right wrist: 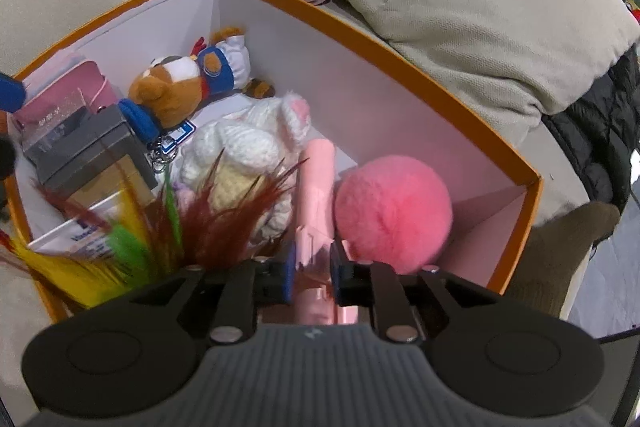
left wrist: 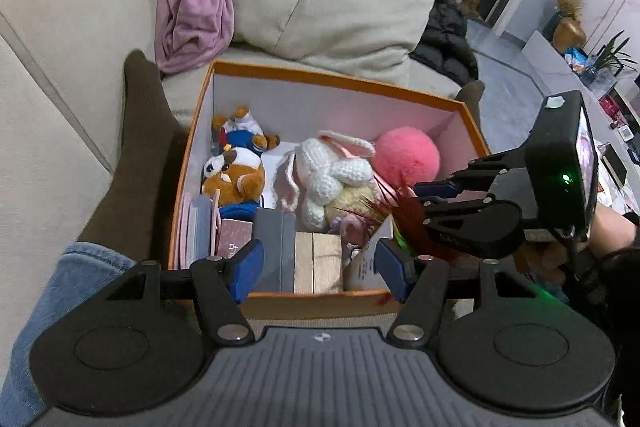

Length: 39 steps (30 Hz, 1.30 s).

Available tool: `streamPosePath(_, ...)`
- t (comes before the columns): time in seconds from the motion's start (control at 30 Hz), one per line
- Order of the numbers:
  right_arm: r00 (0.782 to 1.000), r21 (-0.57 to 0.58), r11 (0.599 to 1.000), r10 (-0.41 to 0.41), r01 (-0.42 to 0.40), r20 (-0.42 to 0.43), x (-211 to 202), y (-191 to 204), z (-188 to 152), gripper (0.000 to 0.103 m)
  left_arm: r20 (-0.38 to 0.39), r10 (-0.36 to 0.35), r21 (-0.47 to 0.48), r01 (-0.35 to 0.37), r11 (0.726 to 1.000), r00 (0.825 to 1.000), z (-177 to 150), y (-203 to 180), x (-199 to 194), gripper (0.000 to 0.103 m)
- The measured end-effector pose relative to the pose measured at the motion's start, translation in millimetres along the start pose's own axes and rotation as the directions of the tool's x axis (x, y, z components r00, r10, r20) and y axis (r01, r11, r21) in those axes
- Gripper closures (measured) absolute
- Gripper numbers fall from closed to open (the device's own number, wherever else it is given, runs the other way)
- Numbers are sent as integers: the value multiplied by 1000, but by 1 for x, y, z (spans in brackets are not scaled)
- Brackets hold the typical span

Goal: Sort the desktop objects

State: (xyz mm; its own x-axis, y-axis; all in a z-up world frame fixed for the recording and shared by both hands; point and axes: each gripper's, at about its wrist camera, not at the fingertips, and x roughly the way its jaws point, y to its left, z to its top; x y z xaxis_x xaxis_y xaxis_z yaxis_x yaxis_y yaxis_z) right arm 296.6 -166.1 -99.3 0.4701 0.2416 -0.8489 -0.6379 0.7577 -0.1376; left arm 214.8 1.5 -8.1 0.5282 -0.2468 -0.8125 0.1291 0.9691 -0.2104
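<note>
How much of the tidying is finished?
Mostly done, it seems: the orange box already holds the bear plush, crocheted bunny and pink pompom. The right gripper grips a pink handle over it. The left gripper is open, empty. Anything left is out of view.

Orange box (left wrist: 340, 77) packed with plush toys (left wrist: 234, 171) and small boxes (left wrist: 276, 251).

Left wrist cam sits just behind the near wall of the orange box (left wrist: 340, 79), looking in toward the sofa. Right wrist cam looks steeply down from the box's right end, closer. Both catch the pink pompom (right wrist: 394, 209).
</note>
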Motion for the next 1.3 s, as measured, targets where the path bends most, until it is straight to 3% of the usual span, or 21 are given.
streamPosePath(0.13, 998, 38, 999, -33, 31, 55, -24, 3, -4, 78, 83, 8, 35, -11, 999, 997, -11, -7, -18, 30)
streamPosePath(0.27, 986, 115, 991, -83, 67, 143, -59, 9, -9, 70, 189, 13, 68, -26, 997, 982, -20, -15, -32, 30)
streamPosePath(0.37, 969, 193, 980, -101, 57, 225, -86, 15, -16, 66, 297, 35, 101, -68, 993, 954, -25, -25, -41, 30)
streamPosePath(0.5, 930, 302, 953, -115, 4, 350, -117, 25, -32, 53, 430, 81, 139, -155, 978, 899, -32, -38, -45, 29)
streamPosePath(0.57, 907, 340, 940, -147, 4, 395, -126, 31, -40, 50, 455, 88, 141, -169, 975, 886, -34, -42, -41, 27)
streamPosePath(0.73, 872, 423, 906, -202, -7, 447, -131, 35, -53, 41, 466, 94, 113, -164, 980, 880, -40, -42, -23, 23)
streamPosePath(0.8, 874, 452, 892, -218, -2, 435, -126, 34, -56, 38, 478, 122, 118, -201, 972, 870, -43, -44, -16, 23)
streamPosePath(0.87, 892, 475, 880, -217, 4, 395, -116, 30, -57, 36, 483, 154, 118, -239, 964, 862, -46, -45, -11, 23)
streamPosePath(0.97, 915, 499, 867, -204, 3, 347, -101, 28, -58, 35, 476, 177, 97, -251, 963, 862, -48, -43, -7, 23)
streamPosePath(1.17, 931, 474, 880, -191, 22, 312, -90, 35, -60, 31, 425, 186, 76, -239, 968, 886, -57, -33, 7, 23)
streamPosePath(1.3, 946, 479, 878, -158, 3, 283, -82, 36, -62, 29, 368, 185, 75, -227, 971, 911, -60, -32, 19, 22)
